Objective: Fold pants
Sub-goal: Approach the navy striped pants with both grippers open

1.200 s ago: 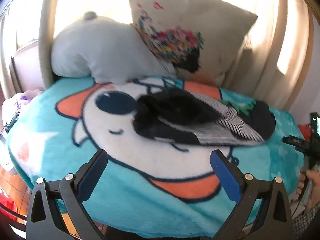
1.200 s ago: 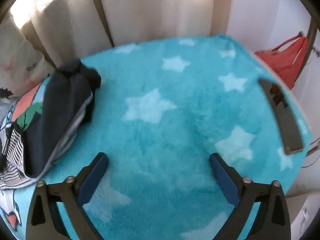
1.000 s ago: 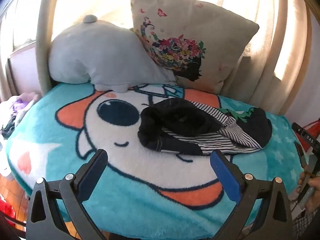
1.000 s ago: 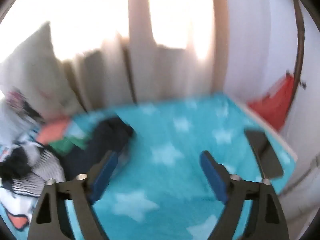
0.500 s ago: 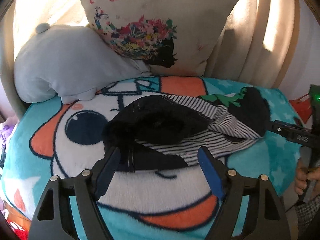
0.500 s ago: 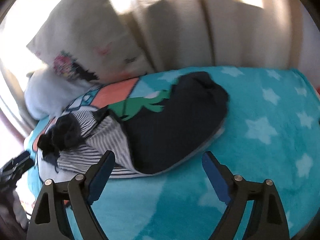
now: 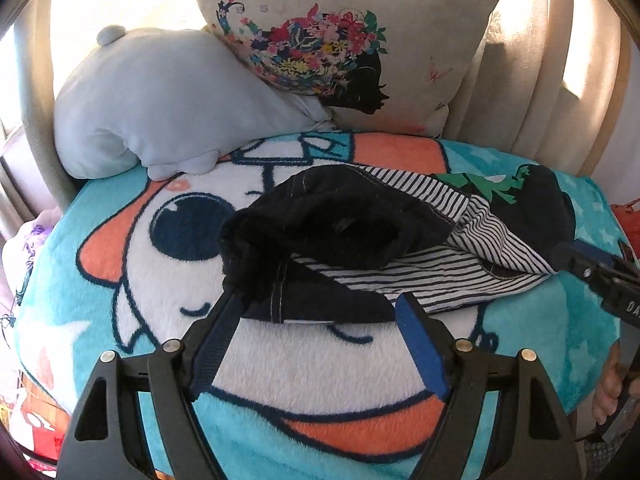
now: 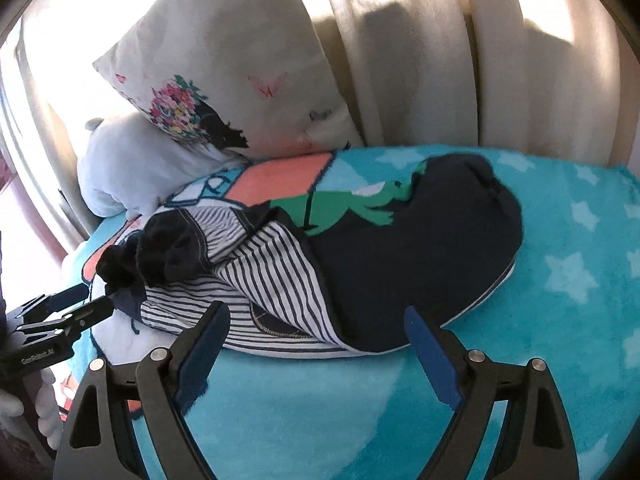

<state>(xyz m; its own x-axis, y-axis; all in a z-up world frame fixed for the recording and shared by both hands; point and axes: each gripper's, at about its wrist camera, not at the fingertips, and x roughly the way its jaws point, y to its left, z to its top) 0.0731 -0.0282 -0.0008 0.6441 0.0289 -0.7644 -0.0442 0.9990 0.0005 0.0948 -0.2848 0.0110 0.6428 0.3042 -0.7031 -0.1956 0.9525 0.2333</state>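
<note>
Dark navy pants point(image 7: 340, 236) with a striped lining and a green print lie crumpled in a heap on a turquoise cartoon blanket point(image 7: 320, 364). My left gripper point(image 7: 320, 308) is open, its tips at the near edge of the dark waistband end, the left finger touching the cloth. My right gripper point(image 8: 316, 320) is open, just in front of the striped lining point(image 8: 272, 280) and the navy leg point(image 8: 400, 264). The left gripper also shows in the right wrist view point(image 8: 76, 304), at the heap's far left end.
A floral cushion point(image 7: 352, 40) and a grey plush pillow point(image 7: 160, 100) lean against beige curtains point(image 8: 520, 60) behind the heap. Starred blanket point(image 8: 580, 280) stretches to the right. The bed edge drops away on the left point(image 7: 24, 280).
Both grippers have closed in on the pants. The right wrist view swung from the bare starred blanket round to the heap. The left gripper's tips now reach the waistband end.
</note>
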